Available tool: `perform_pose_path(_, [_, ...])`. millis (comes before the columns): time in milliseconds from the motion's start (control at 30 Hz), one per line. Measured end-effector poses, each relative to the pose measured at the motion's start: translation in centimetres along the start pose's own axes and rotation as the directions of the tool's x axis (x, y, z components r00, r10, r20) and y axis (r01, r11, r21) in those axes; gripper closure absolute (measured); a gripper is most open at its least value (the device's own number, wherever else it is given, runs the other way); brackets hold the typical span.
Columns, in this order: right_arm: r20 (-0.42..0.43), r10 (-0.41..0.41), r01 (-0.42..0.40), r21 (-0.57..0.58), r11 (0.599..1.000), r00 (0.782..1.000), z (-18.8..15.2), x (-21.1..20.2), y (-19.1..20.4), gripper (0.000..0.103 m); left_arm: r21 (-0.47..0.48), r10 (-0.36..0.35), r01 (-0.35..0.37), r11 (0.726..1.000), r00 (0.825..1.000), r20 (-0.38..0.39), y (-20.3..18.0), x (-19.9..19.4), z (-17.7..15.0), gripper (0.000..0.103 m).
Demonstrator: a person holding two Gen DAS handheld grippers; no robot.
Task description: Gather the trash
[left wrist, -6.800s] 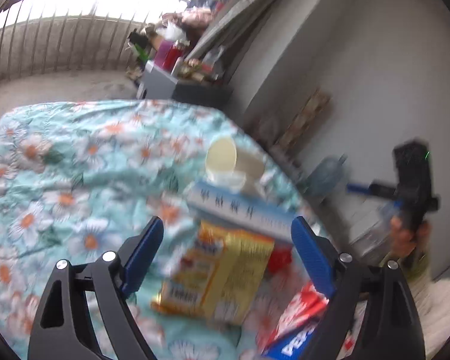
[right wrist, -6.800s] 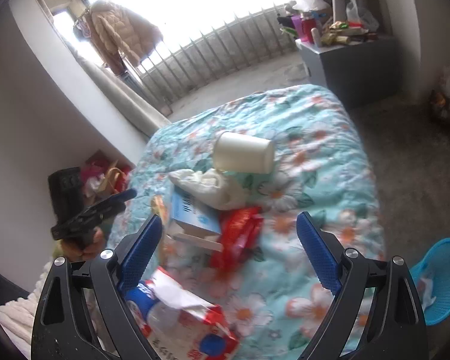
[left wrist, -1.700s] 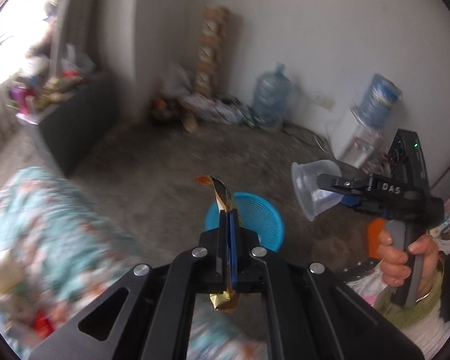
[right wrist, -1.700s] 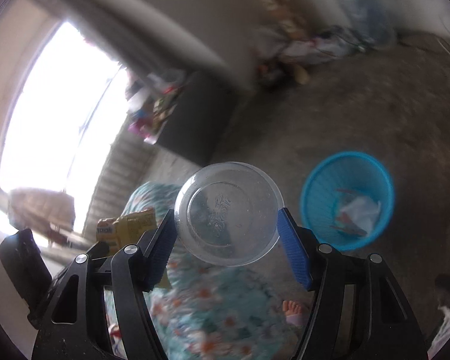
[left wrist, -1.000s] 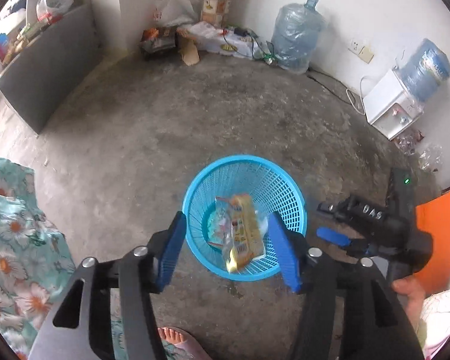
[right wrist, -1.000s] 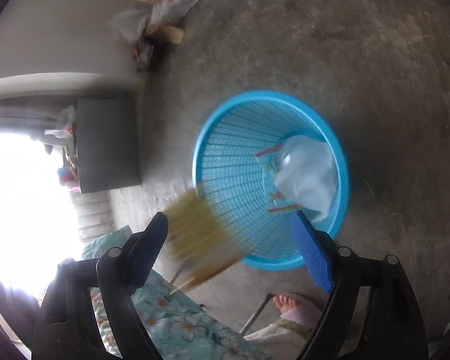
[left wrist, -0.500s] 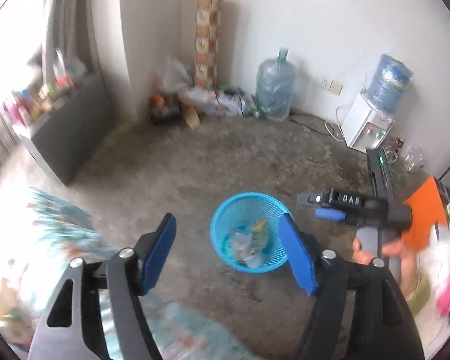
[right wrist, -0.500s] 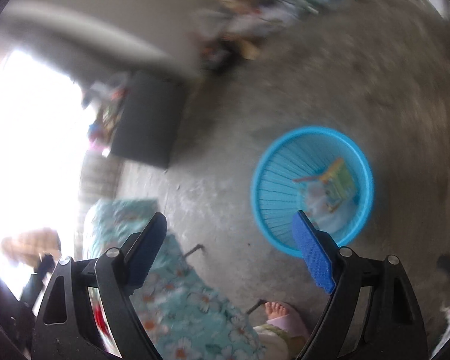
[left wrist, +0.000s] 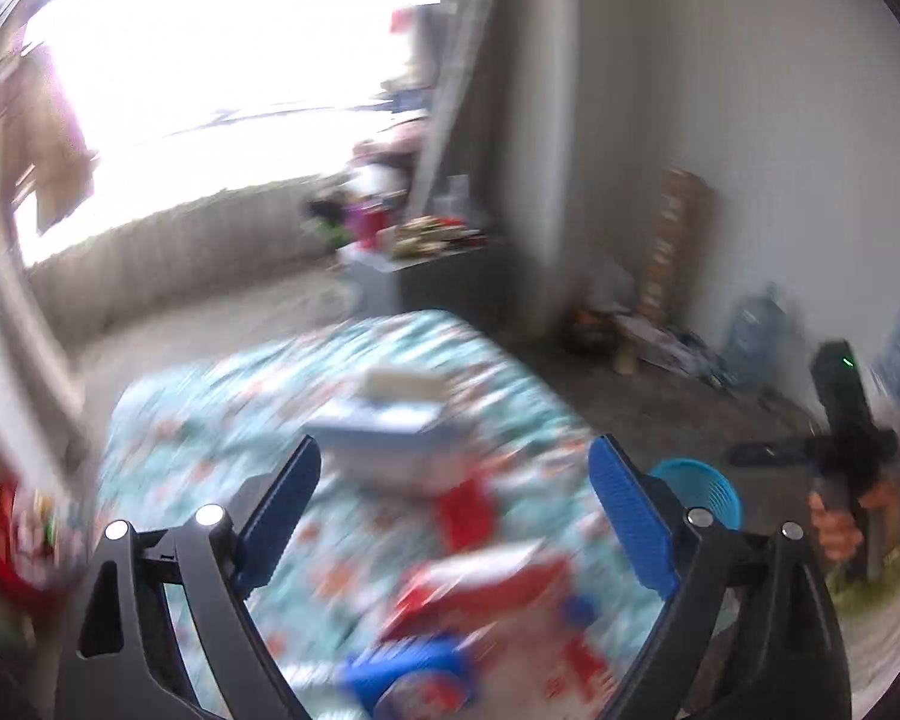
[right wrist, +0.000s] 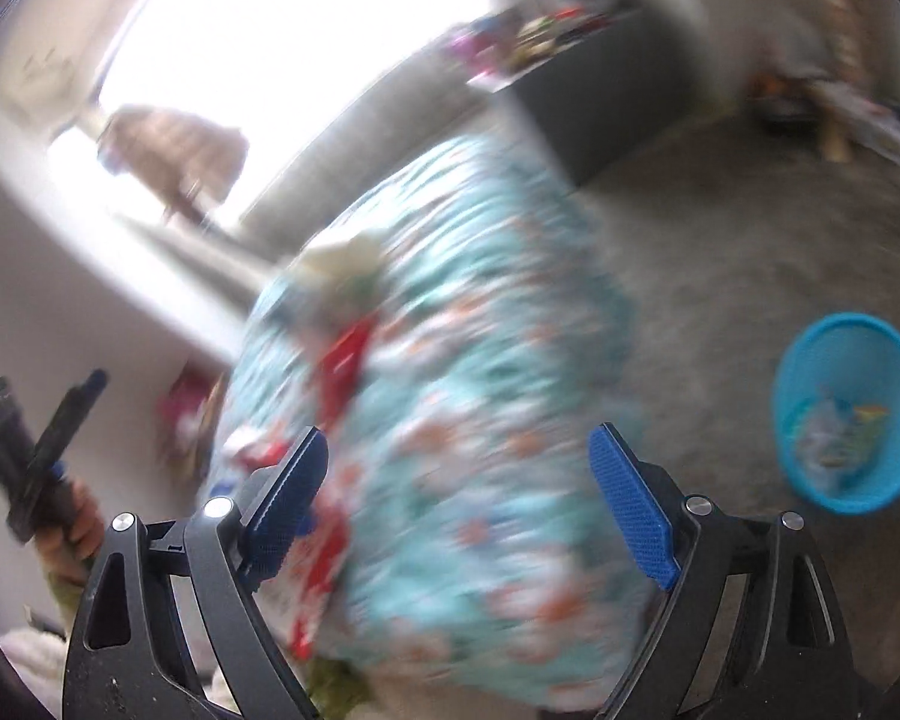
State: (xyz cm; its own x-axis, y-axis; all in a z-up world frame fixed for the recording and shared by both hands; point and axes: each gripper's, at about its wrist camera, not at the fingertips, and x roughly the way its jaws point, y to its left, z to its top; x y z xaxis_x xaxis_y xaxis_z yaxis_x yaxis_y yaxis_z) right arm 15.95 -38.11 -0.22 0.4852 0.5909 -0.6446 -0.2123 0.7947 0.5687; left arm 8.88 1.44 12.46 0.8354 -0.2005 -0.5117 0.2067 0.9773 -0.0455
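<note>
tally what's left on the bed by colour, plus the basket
Frames are blurred, so kinds are rough.
White cup or tissue: 1
Pale blue box: 1
Red wrapper: 1
Red-and-white packet: 1
Blue item at near edge: 1
Blue basket on floor: 1
Total: 6

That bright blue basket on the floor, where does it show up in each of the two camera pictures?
Left wrist view: the blue basket peeks out low on the right, partly hidden behind the left gripper, whose jaws stand open.
Right wrist view: the basket sits at the far right edge, trash visible inside, right of the open right gripper.
Shared landmark: the flowered bed cover, left of the basket in both.
</note>
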Motion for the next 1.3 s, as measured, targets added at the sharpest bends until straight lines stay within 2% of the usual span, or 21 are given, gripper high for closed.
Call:
perform_pose_path(100, [-0.064, 0.056, -0.060, -0.054, 0.997, 0.996, -1.3, 2.0, 4.0, 0.018, -0.108, 0.058, -0.061, 0.992, 0.998, -0.026, 4.1, -1.6, -3.9, 0.014])
perform_pose_path(233, [-0.137, 0.099, -0.109, -0.070, 0.992, 0.986, -3.7, 4.3, 8.0, 0.018, -0.203, 0.123, -0.138, 0.969, 0.989, -0.085, 7.8, -2.3, -9.1, 0.014])
perform_pose_path(300, [-0.176, 0.077, -0.092, -0.074, 0.993, 0.981, -5.1, 5.5, 9.7, 0.018, -0.204, 0.168, -0.191, 0.960, 0.978, -0.122, 8.6, -2.2, -11.2, 0.014])
perform_pose_path(433, [-0.249, 0.000, -0.026, -0.101, 0.995, 0.968, -7.7, 7.2, 11.4, 0.018, -0.220, 0.185, -0.214, 0.952, 0.972, -0.147, 10.3, -2.2, -14.4, 0.014])
perform_pose_path(600, [-0.306, 0.033, -0.033, 0.003, 0.999, 0.952, -10.1, 8.5, 11.1, 0.018, -0.310, 0.106, -0.149, 0.939, 0.983, -0.151, 12.2, -1.6, -16.8, 0.014])
perform_pose_path(700, [-0.299, 0.002, 0.010, 0.038, 0.999, 0.954, -10.8, 8.8, 10.9, 0.018, -0.342, 0.048, -0.097, 0.934, 0.988, -0.149, 12.5, -1.6, -17.9, 0.014])
perform_pose_path(867, [-0.324, 0.007, 0.032, 0.114, 0.993, 0.946, -10.7, 11.7, 10.2, 0.021, -0.383, -0.026, -0.021, 0.923, 0.993, -0.118, 12.3, -2.2, -19.6, 0.022])
perform_pose_path(933, [-0.304, 0.007, 0.029, 0.112, 0.993, 0.953, -10.2, 12.2, 10.8, 0.021, -0.394, -0.050, 0.002, 0.919, 0.993, -0.111, 12.1, -2.4, -20.2, 0.031])
perform_pose_path(1100, [-0.295, 0.043, 0.001, 0.148, 0.989, 0.955, -8.9, 13.7, 11.0, 0.034, -0.442, -0.116, 0.064, 0.895, 0.989, -0.091, 12.3, -2.3, -21.6, 0.047])
perform_pose_path(1300, [-0.278, 0.018, 0.009, 0.094, 0.996, 0.961, -7.6, 15.8, 12.8, 0.058, -0.497, -0.157, 0.107, 0.861, 0.986, -0.060, 13.6, -2.0, -22.2, 0.058])
